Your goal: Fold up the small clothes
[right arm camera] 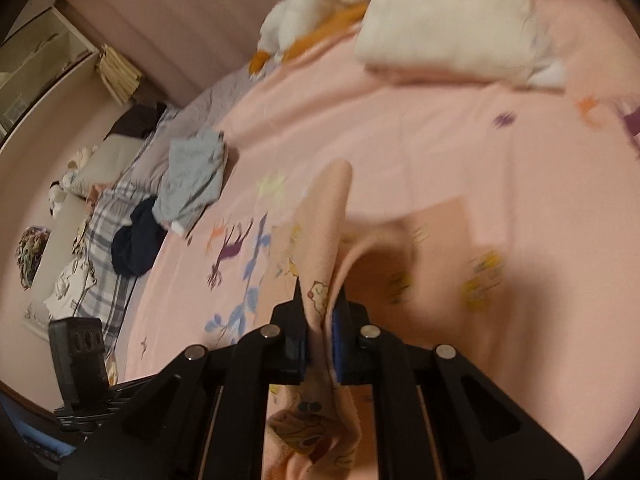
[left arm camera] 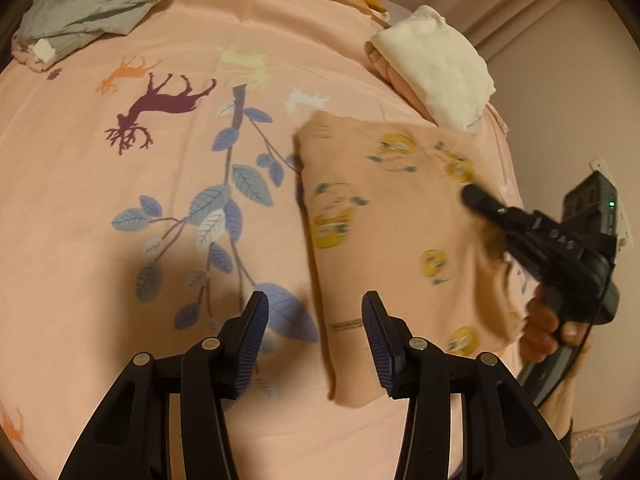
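Note:
A small peach garment (left arm camera: 384,216) with yellow cartoon prints lies folded on the pink bedspread (left arm camera: 120,208). My left gripper (left arm camera: 316,316) hovers open over its near left edge, nothing between the fingers. My right gripper (right arm camera: 320,300) is shut on a raised fold of the same garment (right arm camera: 336,216), which stands up between the pads and hangs down behind them. In the left wrist view the right gripper (left arm camera: 474,196) reaches in from the right over the garment's right side, held by a hand (left arm camera: 548,324).
A folded white and pink stack (left arm camera: 436,68) lies beyond the garment near the bed's far edge. Grey clothing (left arm camera: 88,4) sits at the far left, with a dark garment (right arm camera: 136,244) beside it. A white and orange plush (right arm camera: 312,16) lies at the back.

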Available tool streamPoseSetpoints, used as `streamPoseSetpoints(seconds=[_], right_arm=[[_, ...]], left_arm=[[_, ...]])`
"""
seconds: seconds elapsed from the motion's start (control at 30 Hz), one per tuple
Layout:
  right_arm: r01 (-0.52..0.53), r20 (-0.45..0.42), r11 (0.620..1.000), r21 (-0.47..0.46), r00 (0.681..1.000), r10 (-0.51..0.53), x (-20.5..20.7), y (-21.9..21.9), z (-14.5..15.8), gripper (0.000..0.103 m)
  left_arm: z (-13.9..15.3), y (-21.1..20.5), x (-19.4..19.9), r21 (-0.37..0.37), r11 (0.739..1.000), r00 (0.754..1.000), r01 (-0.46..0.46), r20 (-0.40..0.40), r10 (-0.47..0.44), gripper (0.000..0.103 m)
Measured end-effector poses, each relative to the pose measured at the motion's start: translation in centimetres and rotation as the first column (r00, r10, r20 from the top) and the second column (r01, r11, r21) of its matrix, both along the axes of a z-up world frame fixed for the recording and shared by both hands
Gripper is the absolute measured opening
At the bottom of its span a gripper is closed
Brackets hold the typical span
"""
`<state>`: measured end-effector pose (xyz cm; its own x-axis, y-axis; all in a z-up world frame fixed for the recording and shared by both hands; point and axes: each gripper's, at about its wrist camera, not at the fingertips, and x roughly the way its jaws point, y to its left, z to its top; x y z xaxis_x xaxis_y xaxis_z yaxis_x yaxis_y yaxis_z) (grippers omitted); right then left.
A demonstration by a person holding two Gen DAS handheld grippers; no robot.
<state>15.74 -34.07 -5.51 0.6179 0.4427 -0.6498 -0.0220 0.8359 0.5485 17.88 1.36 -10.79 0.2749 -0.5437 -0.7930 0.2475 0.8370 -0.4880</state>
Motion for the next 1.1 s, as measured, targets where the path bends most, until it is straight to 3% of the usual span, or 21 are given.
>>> streamPoseSetpoints(seconds=[0.1,0.2,0.3,0.4,0.57,0.7,0.87,1.0,1.1], right_arm=[[0.028,-0.024,1.000,0.000,0.999,-0.028,-0.5,-2.0,-0.7,0.010],[0.049,-0.117,0.999,-0.013,0.992,-0.050,-0.1,-3.2,-3.9,0.011],[0.077,-0.174,0.996,0.033,0.982,-0.070,0.1,-4.0,-6.4,0.015],[0.107,-0.170,0.990,0.088,0.981,-0.091,0.0,-4.7,-6.4,0.019],[0.174,-0.031,0.981,-0.090,0.984,-0.177,-0.8,-5.5,-3.3,0.020],[0.024,0.057,0.992,-0.121,0.998,-0.017,-3.0,-3.4,-1.0,0.015],[-0.171,0.042,0.959,-0.226,0.982,0.185,-6.5,0.3,-1.7,0.013],[-0.212,-0.072,0.914,-0.346,0.977,0.200,-8.3,0.6,-4.5,0.006],[-0.200,-0.102,0.920,-0.338,0.979,0.176,-9.6,-0.5,-5.8,0.005]], left_arm=[[0.0,-1.0,0.1,0.003,1.000,1.000,0.017,-0.001,-0.017,0.046],[0.0,-2.6,-0.1,0.008,0.999,0.999,0.045,0.002,-0.046,0.046],[0.2,-4.8,-0.6,0.029,0.995,0.996,0.090,0.023,-0.091,0.046],[0.3,-6.7,-1.4,0.050,0.989,0.988,0.143,0.052,-0.145,0.046],[-0.2,-9.5,-3.0,0.101,0.967,0.963,0.235,0.107,-0.246,0.046],[-1.1,-10.7,-4.0,0.159,0.946,0.943,0.282,0.133,-0.304,0.044],[-2.7,-11.3,-4.8,0.197,0.928,0.934,0.315,0.112,-0.341,0.042],[-3.6,-11.1,-5.5,0.209,0.921,0.929,0.329,0.106,-0.356,0.042],[-3.8,-10.6,-6.1,0.199,0.921,0.927,0.335,0.105,-0.360,0.042]])
